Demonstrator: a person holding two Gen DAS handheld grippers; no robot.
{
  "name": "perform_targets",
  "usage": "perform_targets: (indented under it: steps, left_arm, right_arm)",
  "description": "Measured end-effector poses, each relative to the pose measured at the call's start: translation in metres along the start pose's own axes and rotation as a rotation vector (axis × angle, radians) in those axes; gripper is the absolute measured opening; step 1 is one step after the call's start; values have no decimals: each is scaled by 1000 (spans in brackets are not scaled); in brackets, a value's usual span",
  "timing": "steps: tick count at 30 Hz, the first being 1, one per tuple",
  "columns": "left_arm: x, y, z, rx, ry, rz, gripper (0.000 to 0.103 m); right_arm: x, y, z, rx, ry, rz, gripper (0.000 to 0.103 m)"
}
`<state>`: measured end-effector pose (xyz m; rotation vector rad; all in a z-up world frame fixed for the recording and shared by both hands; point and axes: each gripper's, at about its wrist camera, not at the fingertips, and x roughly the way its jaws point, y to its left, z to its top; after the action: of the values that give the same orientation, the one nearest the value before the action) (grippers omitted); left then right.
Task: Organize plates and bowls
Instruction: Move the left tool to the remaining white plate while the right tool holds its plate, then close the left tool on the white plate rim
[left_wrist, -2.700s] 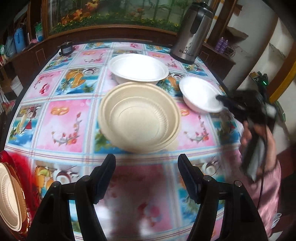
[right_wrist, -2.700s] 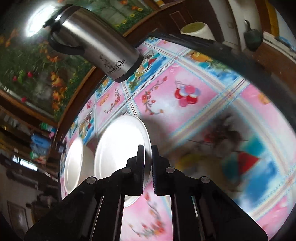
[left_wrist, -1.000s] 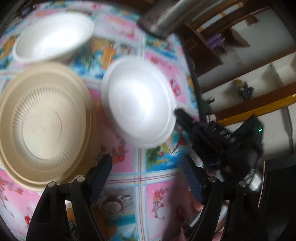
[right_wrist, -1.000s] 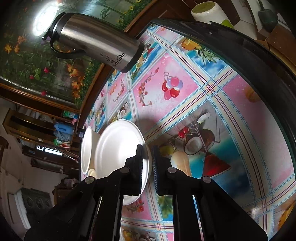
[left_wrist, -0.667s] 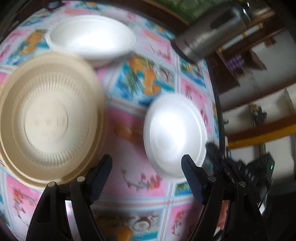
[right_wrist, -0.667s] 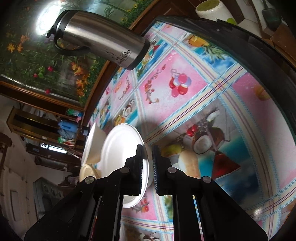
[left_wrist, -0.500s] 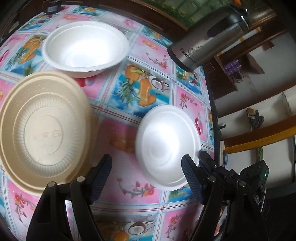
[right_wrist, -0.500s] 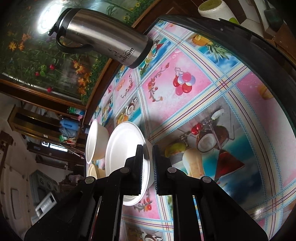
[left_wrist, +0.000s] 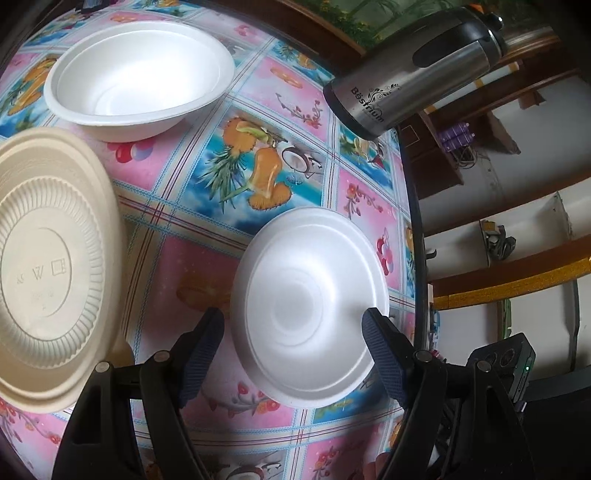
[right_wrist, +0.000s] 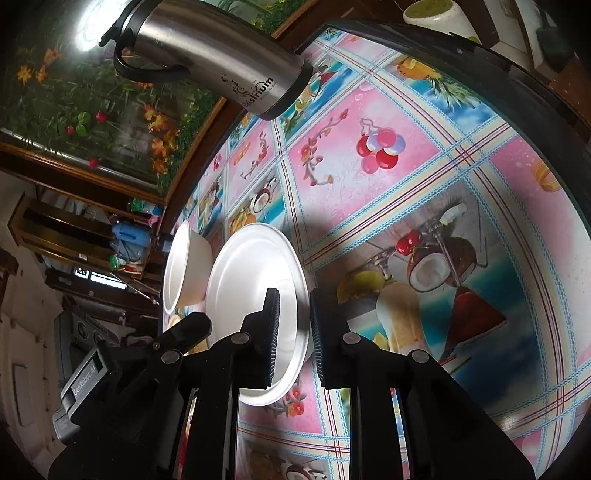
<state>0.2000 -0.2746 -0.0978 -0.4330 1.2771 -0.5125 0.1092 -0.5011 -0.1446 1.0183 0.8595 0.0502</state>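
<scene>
A small white foam bowl (left_wrist: 310, 306) sits on the flowered tablecloth near the table's right edge. My left gripper (left_wrist: 291, 326) hovers open over it, one finger on each side of the bowl. My right gripper (right_wrist: 294, 332) has the bowl's (right_wrist: 255, 280) near rim between its jaws, which are opening, and a gap shows beside the rim. Its black body (left_wrist: 513, 365) shows at the lower right of the left wrist view. A large white bowl (left_wrist: 140, 74) stands at the back. Stacked beige plates (left_wrist: 48, 266) lie to the left.
A steel thermos (left_wrist: 413, 70) stands at the back right, close to the dark table edge (left_wrist: 417, 258). In the right wrist view the thermos (right_wrist: 221, 62) is far behind the bowl, and the left gripper's finger (right_wrist: 188, 328) shows at the lower left.
The left gripper has swung right and now straddles the small white bowl. The bowl has come down from a tilt onto the table. The right jaws have parted.
</scene>
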Motion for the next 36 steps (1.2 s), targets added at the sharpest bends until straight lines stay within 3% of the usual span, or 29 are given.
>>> perform_targets:
  steps: [6,9,13,21,23,36]
  left_arm:
    - [-4,-1,0,37,-51,70,75]
    - [-3,-1,0,47,-49,92,58]
    - [0,0,-2,65,-36,122,25]
    - [0,1,-5,86,-36,156,17]
    - [0,0,-7,98,-33,158,10]
    - [-7,-3,-28,184,-34,183,10]
  right_arm:
    - [0,-1,1,5,-2,-8,16]
    - [2,-1,1,7,-2,-12,16]
    - [3,-2,0,11,-3,-9,16]
    - [6,0,-3,-11,-18,-43,16]
    - [10,-2,-3,-10,-13,-77,14]
    - [9,3,-13,-51,-29,-121,8]
